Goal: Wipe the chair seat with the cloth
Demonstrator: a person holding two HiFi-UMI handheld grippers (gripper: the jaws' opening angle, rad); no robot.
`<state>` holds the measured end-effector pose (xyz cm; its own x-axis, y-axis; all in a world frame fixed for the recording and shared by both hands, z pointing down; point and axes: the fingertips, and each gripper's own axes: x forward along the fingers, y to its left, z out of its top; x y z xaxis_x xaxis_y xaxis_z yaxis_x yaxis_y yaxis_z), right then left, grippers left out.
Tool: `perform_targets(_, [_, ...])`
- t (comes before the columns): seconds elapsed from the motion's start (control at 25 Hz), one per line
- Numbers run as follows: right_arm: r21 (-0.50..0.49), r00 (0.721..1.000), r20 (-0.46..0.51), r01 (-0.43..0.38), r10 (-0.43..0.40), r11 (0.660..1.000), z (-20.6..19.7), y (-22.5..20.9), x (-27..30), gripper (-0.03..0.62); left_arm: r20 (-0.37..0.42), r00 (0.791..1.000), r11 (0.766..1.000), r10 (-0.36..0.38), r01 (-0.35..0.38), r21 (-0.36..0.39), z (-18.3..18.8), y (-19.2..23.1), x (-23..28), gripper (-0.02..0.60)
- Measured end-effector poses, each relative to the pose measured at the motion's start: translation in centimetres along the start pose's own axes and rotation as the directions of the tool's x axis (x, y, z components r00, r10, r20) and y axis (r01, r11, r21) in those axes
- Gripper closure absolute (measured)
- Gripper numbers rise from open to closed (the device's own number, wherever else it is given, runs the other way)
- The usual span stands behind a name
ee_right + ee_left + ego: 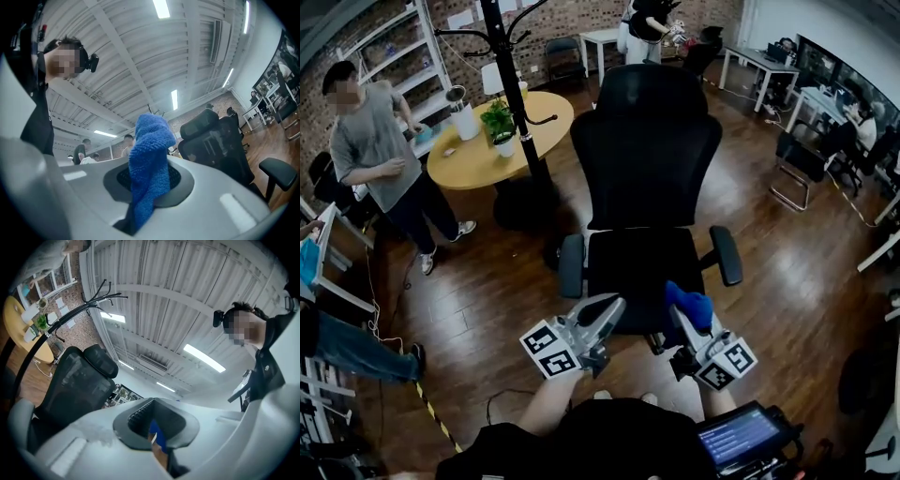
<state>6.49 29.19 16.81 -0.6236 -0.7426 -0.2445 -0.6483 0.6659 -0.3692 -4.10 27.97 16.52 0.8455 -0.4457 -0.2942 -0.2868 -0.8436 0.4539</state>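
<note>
A black office chair stands before me, its seat point(639, 270) below a tall backrest point(645, 145). My right gripper point(682, 313) hovers over the seat's front right edge, shut on a blue cloth point(690, 303) that bunches up out of its jaws. In the right gripper view the cloth point(150, 164) stands between the jaws against the ceiling, with the chair point(218, 140) to the right. My left gripper point(606, 309) hangs at the seat's front edge, jaws together and holding nothing. The left gripper view points up at the ceiling, with the chair point(70, 385) at left.
A round wooden table point(473, 155) with a potted plant point(500, 122) and a black coat stand point(514, 94) lie behind the chair at left. A person point(380, 159) stands by the shelves. Desks line the right side. A lit screen point(741, 436) sits at bottom right.
</note>
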Motion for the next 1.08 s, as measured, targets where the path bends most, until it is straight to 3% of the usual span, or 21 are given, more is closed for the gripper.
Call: perform_targets(1.08, [-0.018, 1.0, -0.002, -0.021, 0.021, 1.0, 0.8, -0.9, -0.7, 0.556, 0.01, 1.0, 1.0, 0.012, -0.012, 0.018, -0.3, -0.5, 1.8, 0.589])
